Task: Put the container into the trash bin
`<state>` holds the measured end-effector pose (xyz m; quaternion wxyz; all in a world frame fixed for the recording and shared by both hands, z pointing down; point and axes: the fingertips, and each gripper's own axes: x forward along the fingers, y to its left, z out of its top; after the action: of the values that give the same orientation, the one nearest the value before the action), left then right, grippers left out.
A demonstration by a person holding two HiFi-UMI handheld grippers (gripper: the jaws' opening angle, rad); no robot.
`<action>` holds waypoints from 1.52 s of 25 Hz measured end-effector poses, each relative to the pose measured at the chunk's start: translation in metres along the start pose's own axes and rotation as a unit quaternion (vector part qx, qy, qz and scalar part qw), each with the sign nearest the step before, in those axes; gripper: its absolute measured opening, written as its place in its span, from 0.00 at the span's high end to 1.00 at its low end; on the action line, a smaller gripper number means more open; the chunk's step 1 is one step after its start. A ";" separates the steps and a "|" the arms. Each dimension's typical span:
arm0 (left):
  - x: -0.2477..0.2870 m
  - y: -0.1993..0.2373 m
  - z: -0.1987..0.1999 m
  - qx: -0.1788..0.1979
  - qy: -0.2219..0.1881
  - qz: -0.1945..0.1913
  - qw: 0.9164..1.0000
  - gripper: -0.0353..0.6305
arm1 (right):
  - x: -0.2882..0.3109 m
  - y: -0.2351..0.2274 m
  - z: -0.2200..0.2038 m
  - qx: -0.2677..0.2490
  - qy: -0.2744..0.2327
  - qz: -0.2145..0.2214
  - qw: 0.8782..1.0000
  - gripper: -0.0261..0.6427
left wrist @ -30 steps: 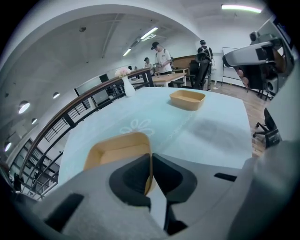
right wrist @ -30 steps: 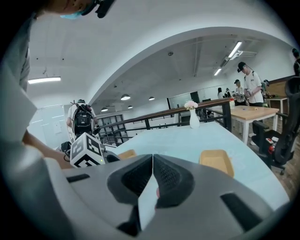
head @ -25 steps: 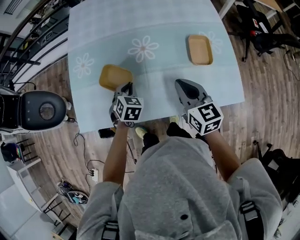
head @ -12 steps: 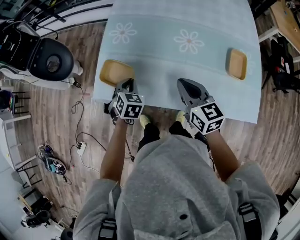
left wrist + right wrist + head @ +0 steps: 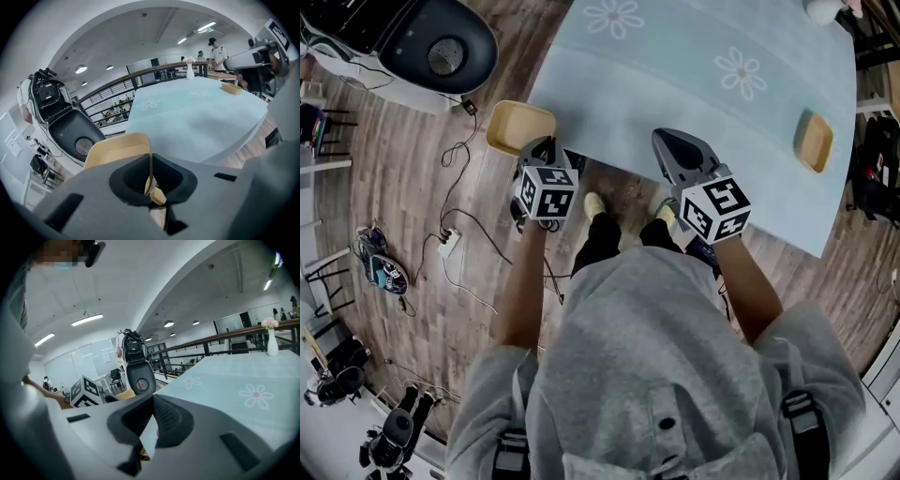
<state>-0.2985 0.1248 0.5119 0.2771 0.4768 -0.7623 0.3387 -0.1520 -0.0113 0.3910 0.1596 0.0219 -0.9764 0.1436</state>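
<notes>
Tan shallow container [image 5: 520,127], rounded corners, held over the floor. Left claw [image 5: 542,152] pinches its rim, tray at claw's 11 o'clock. Right claw [image 5: 673,148] pressed together, empty.

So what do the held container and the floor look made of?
Container: thin-walled, tan and matte, likely moulded pulp or plastic; the look leaves it open. Floor: brown planks with visible grain and seams, wood or wood-look laminate.

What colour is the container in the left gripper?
The container is tan-yellow; head view shows it best.
</notes>
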 end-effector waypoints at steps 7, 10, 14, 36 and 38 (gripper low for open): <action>-0.004 0.038 -0.056 -0.046 0.016 0.006 0.999 0.90 | 0.042 0.040 -0.015 -0.005 0.030 0.013 0.999 0.92; -0.002 0.053 -0.078 -0.067 0.025 0.001 0.997 0.90 | 0.060 0.056 -0.021 -0.013 0.047 0.017 0.999 0.92; 0.007 0.063 -0.114 -0.094 0.042 -0.018 0.995 0.90 | 0.082 0.072 -0.029 -0.022 0.067 0.009 0.997 0.92; 0.088 0.023 -0.201 -0.123 0.116 -0.115 0.979 0.88 | 0.108 0.072 -0.079 -0.022 0.148 -0.026 0.988 0.92; 0.091 0.026 -0.201 -0.121 0.117 -0.114 0.979 0.85 | 0.107 0.070 -0.081 -0.021 0.150 -0.031 0.988 0.92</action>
<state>-0.3378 0.2405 0.6970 0.4569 0.4804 -0.7005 0.2640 -0.2349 0.0799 0.4797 0.3091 0.0272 -0.9431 0.1195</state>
